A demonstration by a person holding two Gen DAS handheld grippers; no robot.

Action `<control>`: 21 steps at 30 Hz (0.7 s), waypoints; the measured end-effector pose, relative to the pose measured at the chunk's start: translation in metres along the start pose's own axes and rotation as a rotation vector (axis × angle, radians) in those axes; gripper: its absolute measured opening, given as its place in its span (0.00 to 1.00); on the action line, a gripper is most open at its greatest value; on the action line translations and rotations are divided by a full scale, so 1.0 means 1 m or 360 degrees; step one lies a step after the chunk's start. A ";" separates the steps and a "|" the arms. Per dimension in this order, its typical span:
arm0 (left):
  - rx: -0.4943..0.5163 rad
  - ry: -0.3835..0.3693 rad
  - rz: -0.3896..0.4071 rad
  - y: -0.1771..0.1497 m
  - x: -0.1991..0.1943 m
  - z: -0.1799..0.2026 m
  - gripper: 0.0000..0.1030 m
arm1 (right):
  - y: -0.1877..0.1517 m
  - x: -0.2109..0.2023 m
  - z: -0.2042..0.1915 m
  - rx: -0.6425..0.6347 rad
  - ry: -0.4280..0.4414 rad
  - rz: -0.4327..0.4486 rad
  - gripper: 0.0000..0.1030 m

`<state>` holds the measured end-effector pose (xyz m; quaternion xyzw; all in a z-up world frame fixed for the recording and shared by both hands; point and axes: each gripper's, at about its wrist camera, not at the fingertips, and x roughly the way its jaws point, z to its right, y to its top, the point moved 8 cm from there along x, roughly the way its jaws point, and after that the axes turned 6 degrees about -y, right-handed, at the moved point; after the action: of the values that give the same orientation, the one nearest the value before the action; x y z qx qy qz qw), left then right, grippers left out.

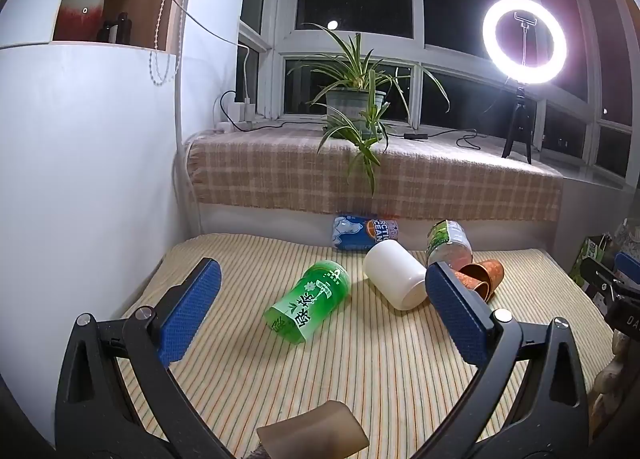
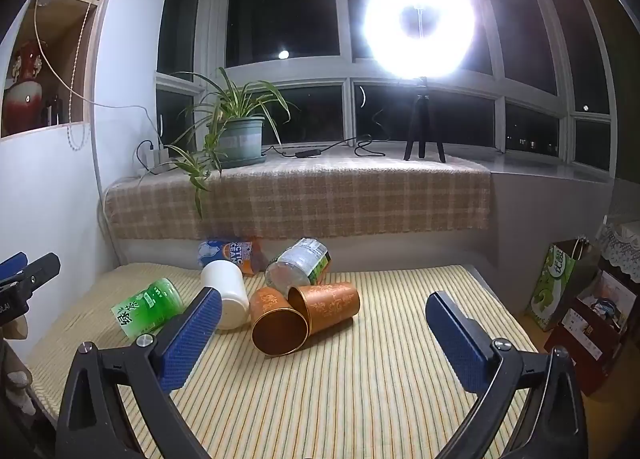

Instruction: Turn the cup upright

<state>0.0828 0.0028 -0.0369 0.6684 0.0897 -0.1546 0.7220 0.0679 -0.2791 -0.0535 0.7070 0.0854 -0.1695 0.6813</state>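
Several cups lie on their sides on a striped mat [image 1: 360, 371]. A green cup [image 1: 308, 301] lies in front of my open, empty left gripper [image 1: 320, 299], a white cup [image 1: 396, 275] to its right. Two orange cups [image 2: 280, 321] [image 2: 326, 305] lie ahead of my open, empty right gripper [image 2: 324, 323], mouths toward me. The green cup [image 2: 148, 307] and white cup [image 2: 226, 295] show left of them. A blue "Arctic Ocean" cup [image 1: 362, 233] and a clear bottle-like cup [image 2: 298, 263] lie at the back.
A plaid-covered window ledge [image 1: 400, 175] holds a potted plant [image 1: 354, 107] and a ring light on a tripod [image 1: 520, 95]. A white wall [image 1: 100, 179] bounds the left. Bags and boxes [image 2: 580, 299] stand right of the mat. A tan object [image 1: 312, 431] lies at the near edge.
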 end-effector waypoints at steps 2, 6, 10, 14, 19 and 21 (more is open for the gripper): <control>-0.0001 -0.0002 -0.0001 0.000 0.000 0.000 1.00 | 0.000 0.001 0.000 0.0001 -0.0001 -0.0001 1.00; 0.0000 -0.0001 -0.0002 -0.001 0.001 0.000 1.00 | -0.001 0.000 0.000 0.0004 -0.0006 -0.0004 1.00; -0.0001 0.0002 -0.0002 0.000 0.001 0.000 1.00 | -0.001 0.002 0.001 0.0017 0.0000 -0.0016 1.00; -0.0001 0.0003 -0.0003 0.000 0.000 0.001 1.00 | -0.001 0.002 0.002 0.0015 0.0000 -0.0016 1.00; 0.0000 0.0001 -0.0004 0.001 0.001 0.000 1.00 | -0.001 0.001 0.001 0.0016 -0.0004 -0.0017 1.00; -0.0001 0.0002 -0.0005 0.001 0.000 0.000 1.00 | 0.000 0.001 0.000 0.0010 -0.0007 -0.0015 1.00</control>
<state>0.0833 0.0024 -0.0359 0.6682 0.0912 -0.1553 0.7218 0.0689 -0.2795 -0.0541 0.7084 0.0866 -0.1745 0.6784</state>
